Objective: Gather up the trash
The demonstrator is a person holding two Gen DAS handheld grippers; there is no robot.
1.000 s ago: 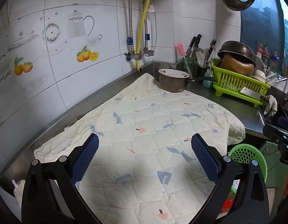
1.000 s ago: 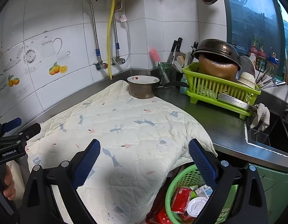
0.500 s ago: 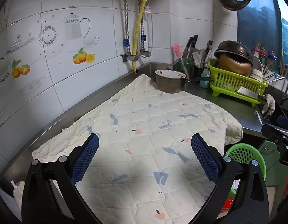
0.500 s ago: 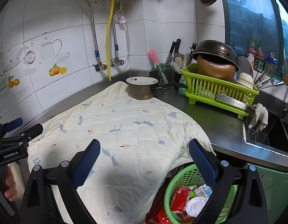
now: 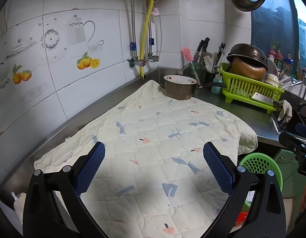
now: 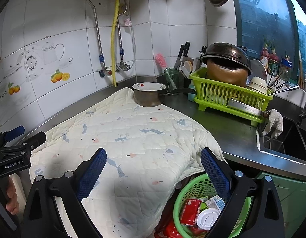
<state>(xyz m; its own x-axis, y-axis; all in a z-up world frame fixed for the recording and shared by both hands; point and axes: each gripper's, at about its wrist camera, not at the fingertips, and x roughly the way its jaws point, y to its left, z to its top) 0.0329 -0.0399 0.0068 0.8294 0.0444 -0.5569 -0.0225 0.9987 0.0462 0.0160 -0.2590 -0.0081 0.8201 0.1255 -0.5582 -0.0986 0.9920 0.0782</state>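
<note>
A green perforated trash basket (image 6: 192,188) stands below the counter's front edge; it holds a red can (image 6: 189,210), a white cup lid (image 6: 207,219) and a small carton (image 6: 217,201). Its rim also shows in the left wrist view (image 5: 260,164). My left gripper (image 5: 154,164) is open and empty above the quilted cloth (image 5: 153,138). My right gripper (image 6: 154,170) is open and empty, above the cloth's hanging edge and the basket. No loose trash shows on the cloth.
A metal pot (image 6: 149,96) stands at the cloth's far corner. A green dish rack (image 6: 228,97) with pans and bowls, a utensil jar (image 6: 171,77) and knives stand behind. A sink (image 6: 288,140) lies at right. Tiled walls bound the counter.
Both grippers have drawn back and risen slightly; the view has shifted a little. Both stay open and empty.
</note>
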